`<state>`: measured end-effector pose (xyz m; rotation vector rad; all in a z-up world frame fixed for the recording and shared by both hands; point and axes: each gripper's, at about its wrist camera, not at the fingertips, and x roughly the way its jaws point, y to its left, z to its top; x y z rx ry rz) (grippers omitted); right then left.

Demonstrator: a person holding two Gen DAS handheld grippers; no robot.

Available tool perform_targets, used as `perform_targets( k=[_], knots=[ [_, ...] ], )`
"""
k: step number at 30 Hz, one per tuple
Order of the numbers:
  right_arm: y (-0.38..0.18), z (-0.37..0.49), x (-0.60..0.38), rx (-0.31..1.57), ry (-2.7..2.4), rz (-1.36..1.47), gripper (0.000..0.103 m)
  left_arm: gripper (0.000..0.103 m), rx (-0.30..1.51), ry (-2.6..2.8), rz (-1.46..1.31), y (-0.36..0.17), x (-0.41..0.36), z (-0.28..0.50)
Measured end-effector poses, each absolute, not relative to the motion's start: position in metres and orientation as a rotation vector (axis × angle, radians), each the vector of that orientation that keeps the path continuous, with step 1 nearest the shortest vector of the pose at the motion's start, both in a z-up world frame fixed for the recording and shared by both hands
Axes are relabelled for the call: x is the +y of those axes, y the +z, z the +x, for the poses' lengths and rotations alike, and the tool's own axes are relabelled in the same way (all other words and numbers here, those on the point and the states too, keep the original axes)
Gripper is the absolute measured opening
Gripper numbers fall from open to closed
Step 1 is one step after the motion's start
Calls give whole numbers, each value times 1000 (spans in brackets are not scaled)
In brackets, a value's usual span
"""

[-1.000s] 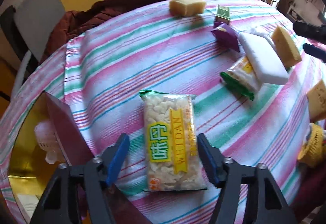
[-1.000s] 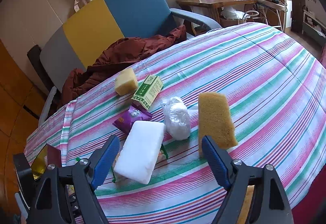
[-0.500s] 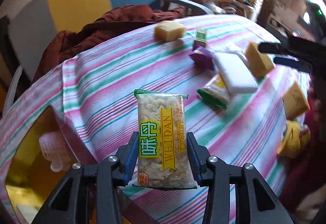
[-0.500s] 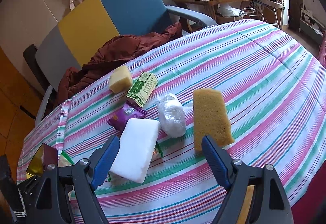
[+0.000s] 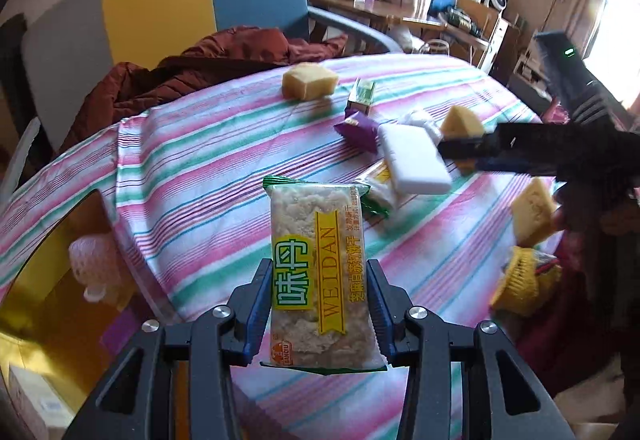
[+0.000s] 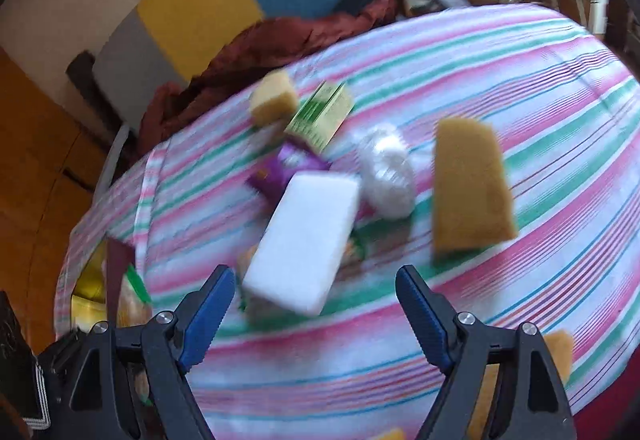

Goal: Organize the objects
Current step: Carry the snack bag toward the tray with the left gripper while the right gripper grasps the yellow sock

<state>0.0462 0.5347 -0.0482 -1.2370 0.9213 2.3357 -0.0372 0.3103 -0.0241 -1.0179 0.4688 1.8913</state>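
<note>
Left gripper fingers clamp the snack packet (right gripper fingers gape empty).

The left tongs have just been closing, and now their blue pads press both long sides of the snack packet. One second ago the packet lies flat on the striped table; now it hangs above it (its upper end free). The right tongs now reach over the white block.
</note>
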Motion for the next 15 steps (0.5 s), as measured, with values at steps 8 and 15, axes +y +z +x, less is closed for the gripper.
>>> perform_targets(
  k=[8,15],
  knots=[
    [-14,68,486,408,2464,-1627,72,45,379,1924,-961,-3,268,-26],
    [-25,93,470,231,2379,-1894,63,45,282,1938,-978,-2,240,-20]
  ],
)
